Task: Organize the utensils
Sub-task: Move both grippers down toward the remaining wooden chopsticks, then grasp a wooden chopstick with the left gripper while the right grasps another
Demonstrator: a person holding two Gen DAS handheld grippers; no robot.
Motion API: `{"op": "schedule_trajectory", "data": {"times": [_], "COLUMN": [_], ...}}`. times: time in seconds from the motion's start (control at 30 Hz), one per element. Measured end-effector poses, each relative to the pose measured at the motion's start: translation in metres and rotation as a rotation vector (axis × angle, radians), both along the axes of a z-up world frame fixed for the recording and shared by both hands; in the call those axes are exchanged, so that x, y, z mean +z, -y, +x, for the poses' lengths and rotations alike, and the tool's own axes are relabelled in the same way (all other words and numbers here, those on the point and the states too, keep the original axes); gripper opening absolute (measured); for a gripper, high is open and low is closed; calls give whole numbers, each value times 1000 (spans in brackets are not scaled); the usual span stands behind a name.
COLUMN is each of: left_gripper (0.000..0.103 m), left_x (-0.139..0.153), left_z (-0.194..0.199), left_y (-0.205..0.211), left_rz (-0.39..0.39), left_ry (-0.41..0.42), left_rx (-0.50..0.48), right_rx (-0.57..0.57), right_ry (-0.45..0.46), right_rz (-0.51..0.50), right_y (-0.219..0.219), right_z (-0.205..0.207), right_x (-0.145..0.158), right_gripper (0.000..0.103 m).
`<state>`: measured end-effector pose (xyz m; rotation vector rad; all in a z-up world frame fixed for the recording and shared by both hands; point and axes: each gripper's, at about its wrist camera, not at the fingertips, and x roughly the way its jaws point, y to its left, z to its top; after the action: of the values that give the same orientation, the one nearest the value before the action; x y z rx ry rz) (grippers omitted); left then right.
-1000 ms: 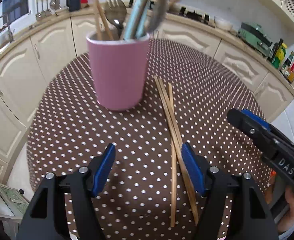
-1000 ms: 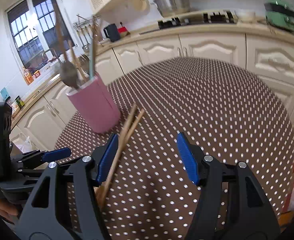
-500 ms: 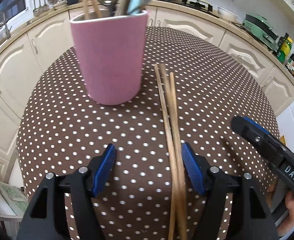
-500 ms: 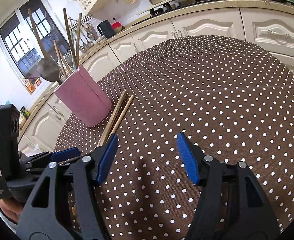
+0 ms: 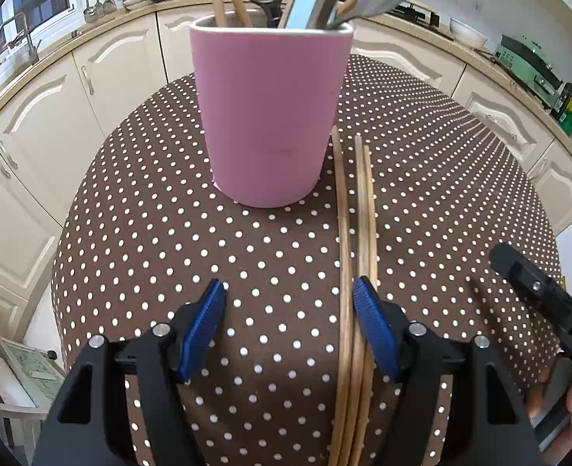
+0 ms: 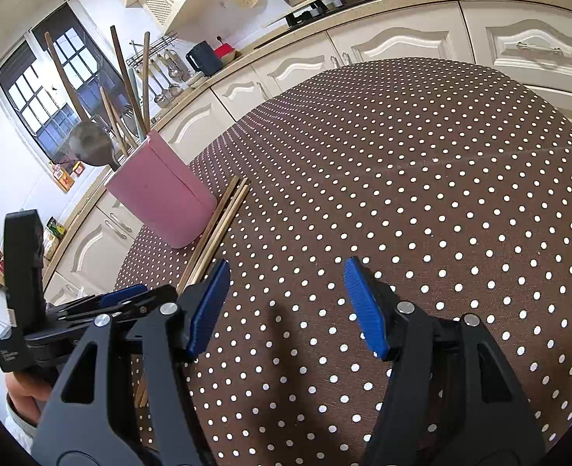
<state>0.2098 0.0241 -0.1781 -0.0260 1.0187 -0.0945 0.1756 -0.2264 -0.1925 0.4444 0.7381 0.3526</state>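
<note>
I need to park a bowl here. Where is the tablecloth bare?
Bare: the wide stretch of tablecloth right of the chopsticks, and the patch left of the pink utensil cup. Crowded: cup and chopsticks lie side by side, near the left gripper.

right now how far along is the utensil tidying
Mostly done: the pink holder already stands full of a spoon, ladle and chopsticks. Nothing is in hand: the left gripper is open low over the loose chopsticks on the polka-dot tablecloth, and the right gripper is open and empty. Left: lift those chopsticks into the holder.
</note>
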Motion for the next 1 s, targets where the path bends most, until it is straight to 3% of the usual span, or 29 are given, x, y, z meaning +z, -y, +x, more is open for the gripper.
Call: {"op": "schedule_trajectory", "data": {"times": [0.53, 0.6, 0.7, 0.73, 0.87, 1.0], "left_gripper": [67, 54, 21, 5, 6, 5], "left_x": [-2, -1, 1, 2, 2, 0], "left_z": [37, 38, 39, 39, 33, 10], "left_y": [30, 36, 43, 45, 47, 30], "left_rz": [146, 125, 91, 85, 68, -1], "left_ry": [16, 20, 20, 20, 27, 20], "left_rx": [-24, -58, -88, -101, -104, -91], "right_rx": [4, 5, 5, 6, 6, 6], "right_ry": [-3, -4, -4, -5, -3, -6], "right_rz": [30, 31, 31, 31, 30, 13], "right_y": [3, 2, 1, 1, 2, -1], "right_z": [-3, -4, -4, -5, -5, -4], "right_x": [-2, -1, -1, -1, -1, 0], "right_gripper": [62, 62, 62, 62, 62, 62]}}
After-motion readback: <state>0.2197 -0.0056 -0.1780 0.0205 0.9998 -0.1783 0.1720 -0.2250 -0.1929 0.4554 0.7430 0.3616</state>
